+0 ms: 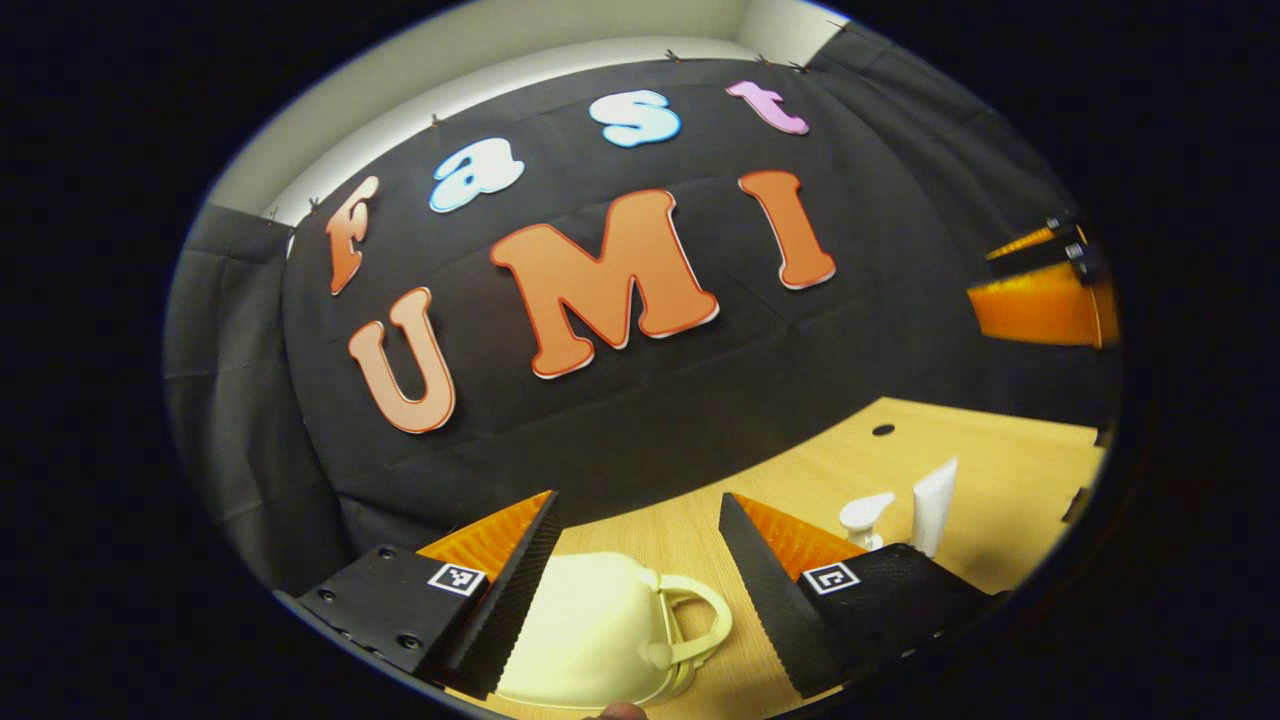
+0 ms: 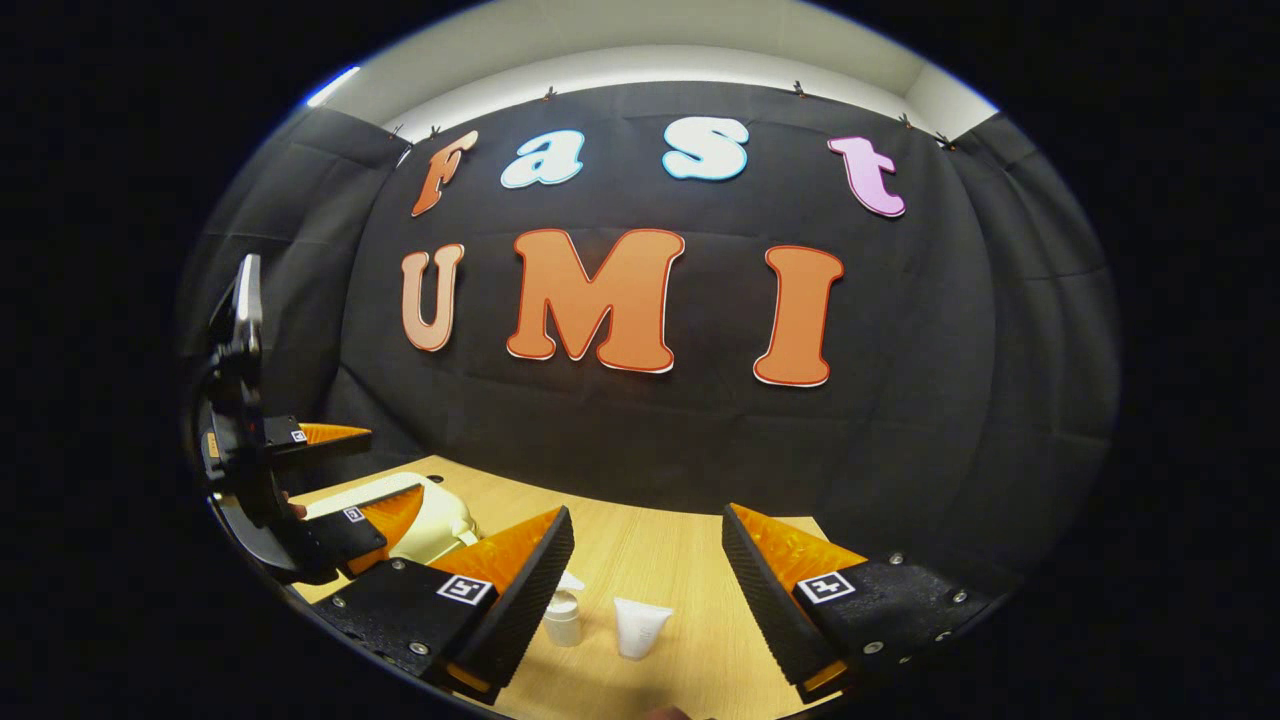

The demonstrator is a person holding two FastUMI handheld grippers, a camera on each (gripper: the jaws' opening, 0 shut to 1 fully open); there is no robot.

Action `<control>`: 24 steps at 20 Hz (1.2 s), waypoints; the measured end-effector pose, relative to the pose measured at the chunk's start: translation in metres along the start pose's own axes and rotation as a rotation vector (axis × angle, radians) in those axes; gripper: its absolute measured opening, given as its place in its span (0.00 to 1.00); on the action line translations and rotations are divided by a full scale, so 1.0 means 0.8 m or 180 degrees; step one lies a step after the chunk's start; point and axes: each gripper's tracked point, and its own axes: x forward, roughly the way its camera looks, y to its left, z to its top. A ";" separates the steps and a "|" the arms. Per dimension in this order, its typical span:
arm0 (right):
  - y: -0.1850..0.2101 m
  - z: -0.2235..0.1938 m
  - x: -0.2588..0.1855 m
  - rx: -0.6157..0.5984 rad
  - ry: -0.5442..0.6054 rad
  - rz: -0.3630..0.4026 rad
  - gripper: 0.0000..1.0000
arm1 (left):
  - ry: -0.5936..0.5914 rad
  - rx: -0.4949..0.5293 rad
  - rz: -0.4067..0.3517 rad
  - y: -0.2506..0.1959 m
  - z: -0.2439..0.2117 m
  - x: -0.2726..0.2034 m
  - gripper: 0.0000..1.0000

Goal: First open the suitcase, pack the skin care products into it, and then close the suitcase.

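A small cream suitcase (image 1: 590, 630) with a loop handle (image 1: 700, 620) lies closed on the wooden table (image 1: 700, 520), below and between the fingers of my left gripper (image 1: 640, 530), which is open and above it. To its right stand a white pump bottle (image 1: 865, 520) and a white tube (image 1: 935, 505). In the right gripper view the pump bottle (image 2: 563, 615) and the tube (image 2: 638, 627) stand just ahead of my right gripper (image 2: 648, 545), open and empty. The suitcase (image 2: 440, 520) and the left gripper (image 2: 345, 480) show at the left there.
The black cloth wall closes off the table's far side. A small dark hole (image 1: 883, 430) sits in the tabletop near the back. The right gripper's fingers (image 1: 1040, 290) hang at the right edge of the left gripper view.
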 end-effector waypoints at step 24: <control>-0.023 -0.016 0.012 -0.0030 0.0200 -0.0640 0.95 | 0.0746 0.1818 -0.0754 -0.075 -0.215 0.066 0.86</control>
